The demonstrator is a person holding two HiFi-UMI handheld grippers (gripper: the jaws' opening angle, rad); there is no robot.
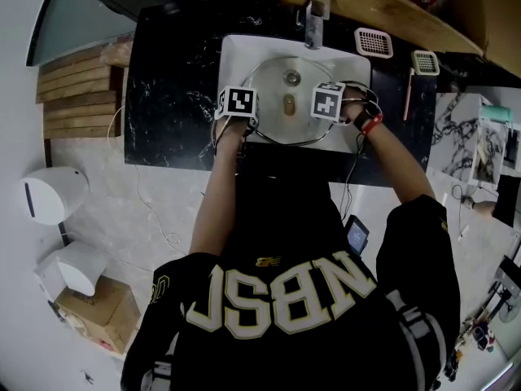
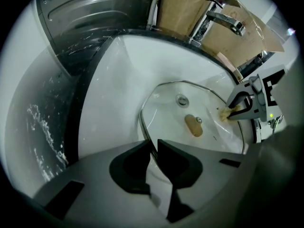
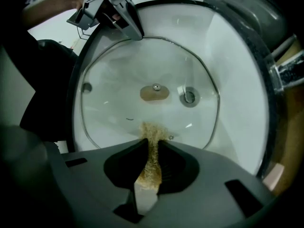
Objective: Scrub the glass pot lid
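The glass pot lid [image 1: 286, 129] lies in the white sink [image 1: 236, 55], its tan knob [image 2: 192, 126] facing up. My left gripper [image 2: 153, 145] is shut on the lid's metal rim at its near-left edge; from the right gripper view it [image 3: 135, 32] bites the far rim. A yellowish scrub pad [image 3: 152, 148] is pinched in my right gripper [image 3: 152, 141], and its frayed tip rests on the glass lid [image 3: 142, 70] near the rim. In the head view the two marker cubes, left gripper [image 1: 238, 103] and right gripper [image 1: 330, 103], sit either side of the lid.
A chrome faucet [image 1: 313, 19] stands behind the basin, and the drain [image 2: 182, 99] shows through the glass. The sink is set in a black marble counter [image 1: 171, 88]. A pink strainer [image 1: 374, 42] and a pale green one [image 1: 425, 62] lie at the back right. Wooden slats [image 1: 77, 92] are at left.
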